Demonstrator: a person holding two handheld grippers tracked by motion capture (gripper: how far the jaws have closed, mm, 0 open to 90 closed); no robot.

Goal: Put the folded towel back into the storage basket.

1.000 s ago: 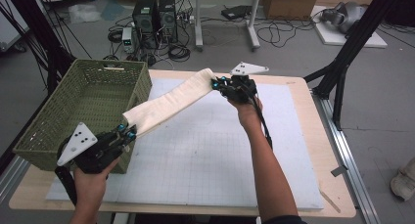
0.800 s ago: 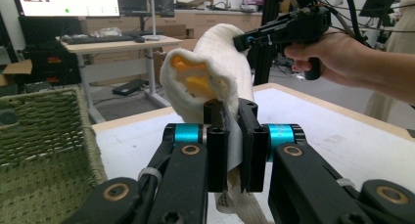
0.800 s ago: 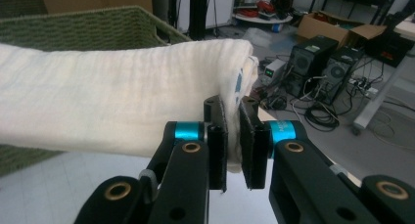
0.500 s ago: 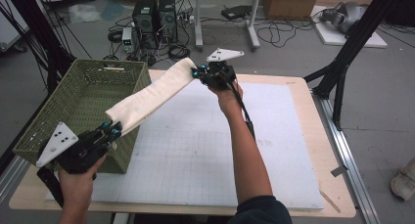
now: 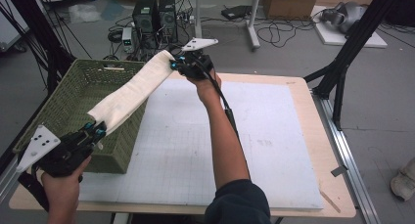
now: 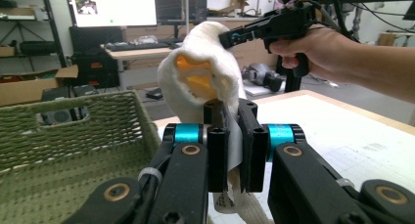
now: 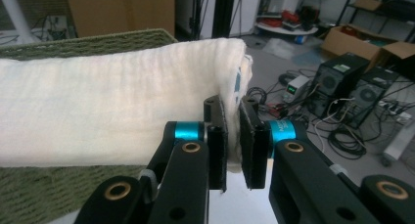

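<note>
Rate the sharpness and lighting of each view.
High view: even room light, sharp, soft shadows on the table. Left gripper view: the jaws near the lens look soft, and the towel glows orange where light passes through. Right gripper view: the towel is slightly blurred up close, the background clearer.

Left tool (image 6: 229, 155) clamps cream towel (image 6: 205, 77); right tool (image 6: 235, 36) grips far end; green basket (image 6: 68, 136) beside.

You are working in a lab or engineering workshop. Desktop computer towers (image 5: 155, 13) are sitting on the grey floor amid tangled cables (image 5: 274, 33), black frame legs (image 5: 342, 62) are bracing the table (image 5: 303, 150), and cardboard boxes (image 7: 377, 45) and a large monitor (image 6: 112, 6) are lining the room.
</note>
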